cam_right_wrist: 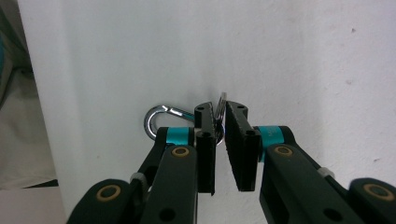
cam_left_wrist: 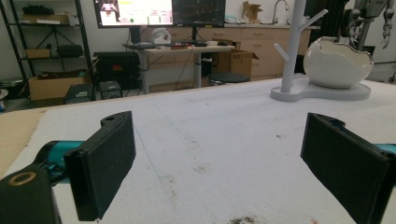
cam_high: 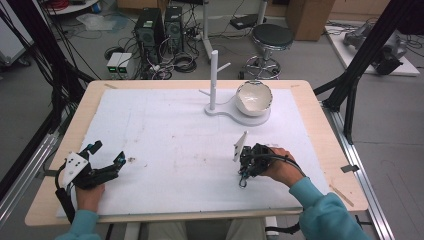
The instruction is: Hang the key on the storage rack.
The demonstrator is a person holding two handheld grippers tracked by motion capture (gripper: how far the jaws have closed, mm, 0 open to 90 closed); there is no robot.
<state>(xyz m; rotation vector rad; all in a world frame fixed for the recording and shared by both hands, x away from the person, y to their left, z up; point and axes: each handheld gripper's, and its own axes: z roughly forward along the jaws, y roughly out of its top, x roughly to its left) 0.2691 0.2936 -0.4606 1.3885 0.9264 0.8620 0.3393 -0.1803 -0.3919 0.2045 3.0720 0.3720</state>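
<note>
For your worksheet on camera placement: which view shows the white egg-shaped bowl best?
The left gripper view: the white egg-shaped bowl appears large, side-on, its jagged rim clear. The high view shows it smaller, from above.

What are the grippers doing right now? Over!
Left gripper open, empty, over the white mat. Right gripper shut on a metal carabiner clip. Nothing in the way.

A silver carabiner [cam_right_wrist: 161, 120] with a thin metal ring or key [cam_right_wrist: 219, 112] lies at the near right of the white surface [cam_high: 165, 145]. The ring part stands edge-on, pinched between the closed jaws of the right tongs [cam_right_wrist: 221, 122], and the carabiner's curved loop sticks out to one side. A white stand [cam_high: 214, 82] and an egg-shaped bowl [cam_high: 254, 98] sit far right, well apart.
</note>
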